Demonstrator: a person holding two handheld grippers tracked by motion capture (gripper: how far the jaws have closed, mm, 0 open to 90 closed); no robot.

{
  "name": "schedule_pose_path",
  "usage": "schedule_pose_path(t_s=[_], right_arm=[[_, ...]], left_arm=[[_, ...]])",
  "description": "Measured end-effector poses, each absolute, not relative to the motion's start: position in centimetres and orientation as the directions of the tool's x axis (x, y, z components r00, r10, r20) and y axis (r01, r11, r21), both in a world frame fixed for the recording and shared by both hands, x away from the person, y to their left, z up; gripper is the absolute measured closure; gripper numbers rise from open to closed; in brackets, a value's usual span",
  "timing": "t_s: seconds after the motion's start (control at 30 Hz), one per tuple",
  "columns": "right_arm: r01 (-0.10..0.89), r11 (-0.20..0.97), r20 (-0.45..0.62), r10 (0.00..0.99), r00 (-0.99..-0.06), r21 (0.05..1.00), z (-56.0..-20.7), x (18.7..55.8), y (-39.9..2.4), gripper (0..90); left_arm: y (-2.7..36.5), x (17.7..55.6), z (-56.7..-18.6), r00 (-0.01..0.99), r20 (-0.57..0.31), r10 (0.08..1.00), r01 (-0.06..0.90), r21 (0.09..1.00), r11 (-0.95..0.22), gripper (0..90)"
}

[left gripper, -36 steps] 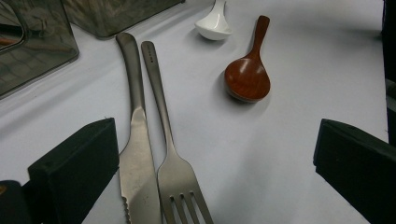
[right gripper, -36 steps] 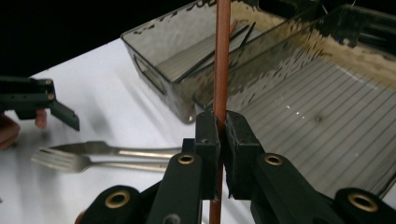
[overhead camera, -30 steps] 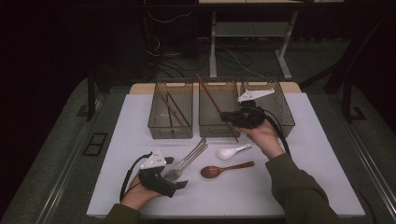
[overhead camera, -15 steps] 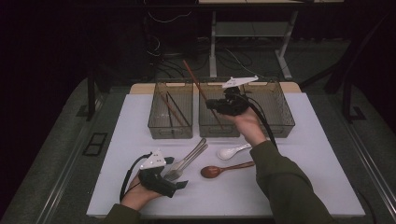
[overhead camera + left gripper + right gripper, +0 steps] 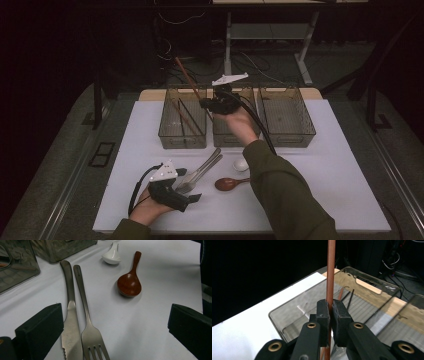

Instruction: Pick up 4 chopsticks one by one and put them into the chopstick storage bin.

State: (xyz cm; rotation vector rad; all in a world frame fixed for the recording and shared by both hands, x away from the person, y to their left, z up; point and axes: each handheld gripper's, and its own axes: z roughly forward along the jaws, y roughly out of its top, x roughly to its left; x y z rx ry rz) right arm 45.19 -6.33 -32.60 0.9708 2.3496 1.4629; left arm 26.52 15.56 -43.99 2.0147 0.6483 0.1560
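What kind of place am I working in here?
Probably a lab recording bench, not a kitchen: a white table board, three clear plastic sorting bins, loose cables on the dark floor.

Three bins [image 5: 182, 131] — two spoons [image 5: 227, 183]

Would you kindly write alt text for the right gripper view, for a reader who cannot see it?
The right gripper is shut on a reddish-brown wooden chopstick that stands upright between its black fingers. Below and behind it sits a clear plastic bin on a white table, with more chopsticks lying inside the bin.
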Motion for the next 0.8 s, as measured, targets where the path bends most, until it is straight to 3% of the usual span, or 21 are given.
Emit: schedule_pose_path(t_s=[0.4,0.8], right_arm=[[0.436,0.300,0.171,0.624,-0.763,0.849,-33.8,46.6,-1.9,84.3],[0.483,0.361,0.173,0.630,-0.757,0.798,-36.7,47.2,-0.2,84.2]], left_arm=[[15.6,26.5,-43.9,0.848,-0.164,0.504,0.381,0.850,-0.365,0.0],[15.6,26.5,-43.9,0.851,-0.162,0.499,0.378,0.849,-0.369,0.0]])
